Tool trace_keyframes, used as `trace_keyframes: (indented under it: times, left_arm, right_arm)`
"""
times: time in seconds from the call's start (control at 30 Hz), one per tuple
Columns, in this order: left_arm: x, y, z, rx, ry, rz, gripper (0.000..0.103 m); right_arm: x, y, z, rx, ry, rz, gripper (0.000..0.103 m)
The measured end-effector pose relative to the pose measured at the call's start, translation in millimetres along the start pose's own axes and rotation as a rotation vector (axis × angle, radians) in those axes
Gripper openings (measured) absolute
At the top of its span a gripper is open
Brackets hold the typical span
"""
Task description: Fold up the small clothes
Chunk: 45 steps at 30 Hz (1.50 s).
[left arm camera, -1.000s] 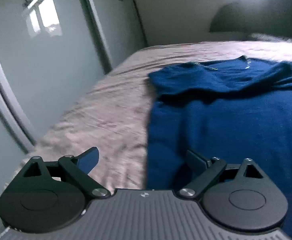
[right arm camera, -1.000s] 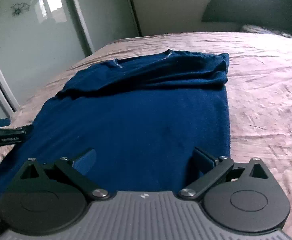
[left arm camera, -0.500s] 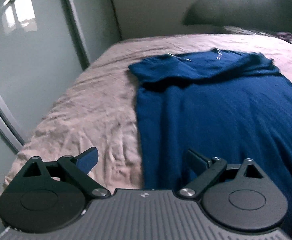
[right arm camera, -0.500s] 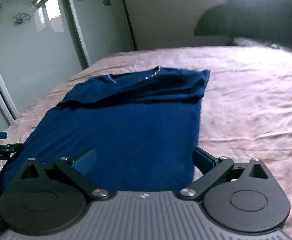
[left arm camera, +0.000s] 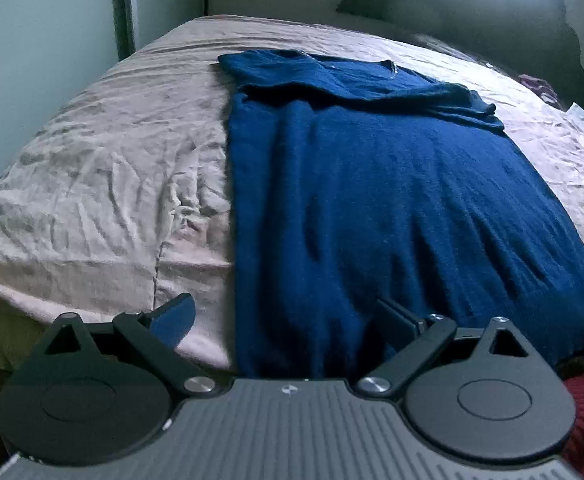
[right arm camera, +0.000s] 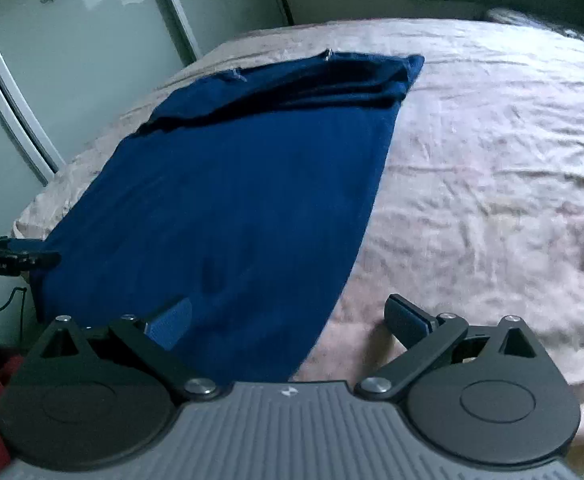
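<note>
**Straddling the near hem: both grippers set at the bottom corners of the garment**

Lying flat on the pink bedsheet, the blue top is stretched with its long axis running straight away from both cameras, neckline at the far end and hem at the near edge of the bed. Its sleeves are already turned in across the upper part, judging by the layered band near the collar.

At the left, the left gripper is held with jaws wide and empty; the garment's left side edge runs between its fingers, so the left finger is over bare sheet and the right finger over cloth. The hem's left corner is therefore nearest to this gripper.

At the right, the right gripper is likewise spread wide, holding nothing, and is placed in mirror fashion: the blue top passes under its left finger while its right finger is over the sheet.

The coming move is judged to be a pinch of both hem corners and a carry toward the collar. Open sheet is seen on both sides and beyond the neckline (the wardrobe doors stand well apart to the left).
</note>
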State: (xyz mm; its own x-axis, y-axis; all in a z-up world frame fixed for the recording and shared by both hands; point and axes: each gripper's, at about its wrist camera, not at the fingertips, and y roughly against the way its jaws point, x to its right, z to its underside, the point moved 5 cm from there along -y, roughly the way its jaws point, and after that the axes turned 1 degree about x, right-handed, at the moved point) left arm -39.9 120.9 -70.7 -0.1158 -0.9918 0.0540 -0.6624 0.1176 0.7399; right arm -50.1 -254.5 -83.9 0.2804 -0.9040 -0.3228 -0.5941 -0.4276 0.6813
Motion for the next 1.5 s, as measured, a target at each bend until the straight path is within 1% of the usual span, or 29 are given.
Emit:
trace_keyframes:
  times: [0.17, 0.27, 0.33, 0.4, 0.43, 0.5, 0.53, 0.57, 0.67, 0.73, 0.77, 0.83, 0.9, 0.93, 0.97, 1.0, 1.03, 1.07, 1.1, 1.13, 1.17, 1.2, 1.33, 1.4, 1.5]
  left_arm:
    - [5, 0, 2, 0.006, -0.017, -0.024, 0.100]
    - [5, 4, 5, 0.041, -0.056, -0.031, 0.101]
    - [4, 5, 9, 0.029, -0.085, -0.032, 0.102]
    - [3, 6, 10, 0.010, -0.104, -0.006, 0.101]
    - [1, 7, 11, 0.002, -0.104, 0.008, 0.101]
    - [-2, 6, 10, -0.024, -0.080, 0.040, 0.098]
    - [-4, 6, 10, -0.035, -0.059, 0.057, 0.097]
    - [-6, 6, 10, -0.046, -0.038, 0.071, 0.093]
    - [-5, 9, 9, -0.056, -0.016, 0.105, 0.083]
    - [0, 11, 10, -0.066, -0.015, 0.144, 0.081]
    - [4, 12, 11, -0.070, -0.012, 0.167, 0.081]
    - [10, 14, 13, -0.071, -0.015, 0.200, 0.079]
    - [14, 14, 14, -0.065, -0.030, 0.192, 0.073]
    - [15, 13, 14, -0.062, -0.035, 0.182, 0.070]
    - [16, 13, 13, -0.060, -0.038, 0.176, 0.063]
    - [16, 13, 12, -0.059, -0.037, 0.176, 0.049]
    - [16, 14, 11, -0.061, -0.031, 0.187, 0.042]
    - [14, 13, 11, -0.067, -0.014, 0.199, 0.025]
    - [12, 12, 11, -0.071, 0.004, 0.208, 0.020]
    - [11, 12, 10, -0.072, 0.019, 0.212, 0.018]
    - [9, 12, 10, -0.072, 0.027, 0.212, 0.014]
    - [10, 12, 10, -0.071, 0.029, 0.214, 0.012]
    - [14, 17, 6, -0.051, 0.012, 0.204, 0.010]
    - [17, 23, 3, -0.030, 0.002, 0.208, 0.009]
    - [20, 33, -5, 0.006, 0.002, 0.234, 0.009]
  right_arm:
    - [-7, -6, 10, -0.016, 0.019, 0.054, 0.103]
    - [-14, -7, 16, -0.034, 0.077, 0.080, 0.103]
    - [-16, -8, 23, -0.033, 0.134, 0.083, 0.103]
    - [-15, -4, 30, -0.019, 0.178, 0.063, 0.103]
    - [-13, -2, 31, -0.019, 0.168, 0.051, 0.103]
    - [-6, 3, 28, -0.009, 0.090, 0.019, 0.103]
    - [-4, 5, 27, -0.006, 0.063, 0.000, 0.103]
    - [-3, 6, 26, -0.006, 0.058, -0.012, 0.103]
    - [-9, 7, 30, -0.026, 0.106, -0.034, 0.103]
    - [-17, 9, 34, -0.038, 0.132, -0.059, 0.103]
    - [-19, 10, 35, -0.041, 0.126, -0.085, 0.103]
    - [-22, 14, 37, -0.044, 0.085, -0.171, 0.103]
    - [-25, 12, 39, -0.052, 0.041, -0.236, 0.103]
    - [-28, 11, 39, -0.050, 0.050, -0.234, 0.103]
    - [-30, 10, 39, -0.048, 0.064, -0.227, 0.103]
    - [-32, 8, 37, -0.044, 0.064, -0.229, 0.099]
    - [-32, 7, 35, -0.038, 0.051, -0.238, 0.093]
    - [-33, 9, 36, -0.029, 0.037, -0.237, 0.079]
    - [-30, 8, 35, -0.021, 0.031, -0.226, 0.050]
    - [-26, 7, 34, -0.019, 0.022, -0.205, 0.033]
    - [-22, 5, 34, -0.018, 0.009, -0.184, 0.019]
    - [-18, 5, 36, -0.016, -0.005, -0.193, 0.019]
    - [-17, 10, 36, 0.002, -0.031, -0.203, 0.014]
    - [-13, 13, 31, 0.023, -0.078, -0.243, 0.013]
    - [-11, 19, 20, 0.058, -0.118, -0.298, 0.013]
